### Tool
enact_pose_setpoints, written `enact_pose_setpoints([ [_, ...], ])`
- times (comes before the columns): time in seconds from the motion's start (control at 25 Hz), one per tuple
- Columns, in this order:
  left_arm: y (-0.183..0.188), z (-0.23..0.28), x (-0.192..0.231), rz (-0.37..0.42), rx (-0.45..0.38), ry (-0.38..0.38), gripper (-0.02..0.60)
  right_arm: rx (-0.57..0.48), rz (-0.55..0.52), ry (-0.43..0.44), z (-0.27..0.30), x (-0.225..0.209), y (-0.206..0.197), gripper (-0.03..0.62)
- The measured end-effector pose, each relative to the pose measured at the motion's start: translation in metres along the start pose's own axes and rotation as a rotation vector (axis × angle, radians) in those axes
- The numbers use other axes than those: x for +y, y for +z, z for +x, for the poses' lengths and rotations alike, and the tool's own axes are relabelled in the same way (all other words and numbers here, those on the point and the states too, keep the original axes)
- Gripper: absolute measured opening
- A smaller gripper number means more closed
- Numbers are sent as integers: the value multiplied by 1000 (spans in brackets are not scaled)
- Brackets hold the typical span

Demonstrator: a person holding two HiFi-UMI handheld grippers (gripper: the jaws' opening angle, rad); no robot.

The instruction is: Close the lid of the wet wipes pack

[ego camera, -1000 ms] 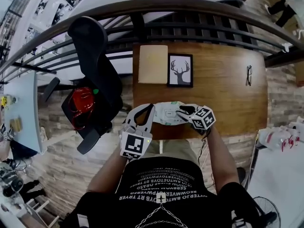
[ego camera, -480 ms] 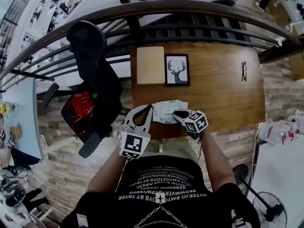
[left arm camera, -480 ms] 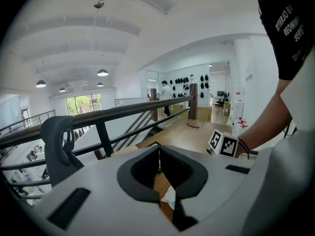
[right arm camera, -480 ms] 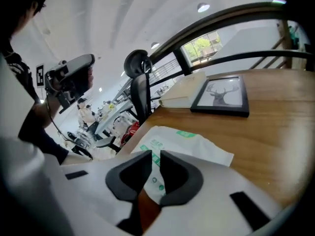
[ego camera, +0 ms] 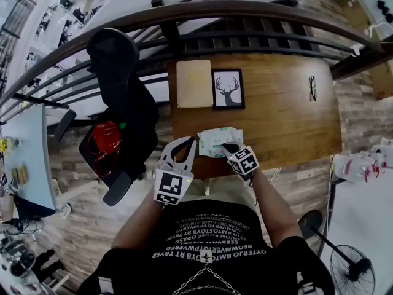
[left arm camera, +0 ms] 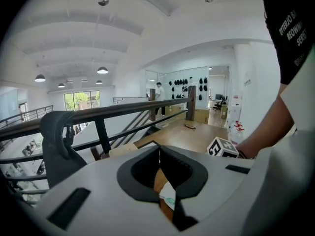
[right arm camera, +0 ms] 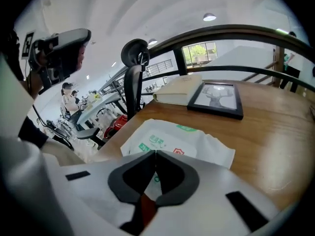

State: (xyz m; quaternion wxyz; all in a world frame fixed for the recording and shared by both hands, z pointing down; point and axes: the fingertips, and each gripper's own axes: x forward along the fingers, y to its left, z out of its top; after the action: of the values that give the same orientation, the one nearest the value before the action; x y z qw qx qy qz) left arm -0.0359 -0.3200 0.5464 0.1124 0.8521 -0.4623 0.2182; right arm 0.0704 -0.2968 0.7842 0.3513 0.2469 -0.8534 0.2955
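Observation:
The white wet wipes pack [ego camera: 219, 141] with green print lies flat near the front edge of the wooden table [ego camera: 288, 115]. In the right gripper view the pack [right arm camera: 177, 141] sits just beyond the jaws, and its top looks flat with no raised flap showing. My right gripper [ego camera: 226, 146] hovers at the pack's near right corner. Its jaws are closing, and the tips of the right gripper [right arm camera: 155, 151] meet with nothing between them. My left gripper [ego camera: 194, 140] is at the pack's left end, tips together and empty. The left gripper [left arm camera: 159, 148] shows a corner of the pack [left arm camera: 168, 196] below its jaws.
A framed deer picture [ego camera: 228, 90] and a beige book [ego camera: 194, 83] lie at the table's far side, and glasses [ego camera: 312, 88] at the right. A black office chair [ego camera: 120, 85] with a red bag [ego camera: 105, 137] stands to the left. A dark railing [ego camera: 245, 8] runs behind the table.
My right gripper has drawn back from over the pack toward the table's front edge and its jaws have come together. The left gripper has hardly shifted.

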Motion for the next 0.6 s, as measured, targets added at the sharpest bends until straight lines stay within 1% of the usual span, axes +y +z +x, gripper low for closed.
enact_pose_setpoints([
  [0.08, 1, -4, 1, 8, -3, -2, 28, 3, 0, -2, 3, -1, -2, 16],
  [0.24, 2, -9, 7, 18, -7, 1, 28, 41, -30, -9, 7, -1, 0, 15],
  [0.36, 8, -15, 10, 25, -21, 4, 28, 45, -9, -29, 3, -3, 1, 17],
  [0.48, 14, -22, 16, 29, -43, 9, 28, -17, -22, -92, -9, 1, 6, 15],
  [0.6, 21, -33, 20, 7, -67, 14, 28, -138, -7, -150, -37, 11, 19, 15],
])
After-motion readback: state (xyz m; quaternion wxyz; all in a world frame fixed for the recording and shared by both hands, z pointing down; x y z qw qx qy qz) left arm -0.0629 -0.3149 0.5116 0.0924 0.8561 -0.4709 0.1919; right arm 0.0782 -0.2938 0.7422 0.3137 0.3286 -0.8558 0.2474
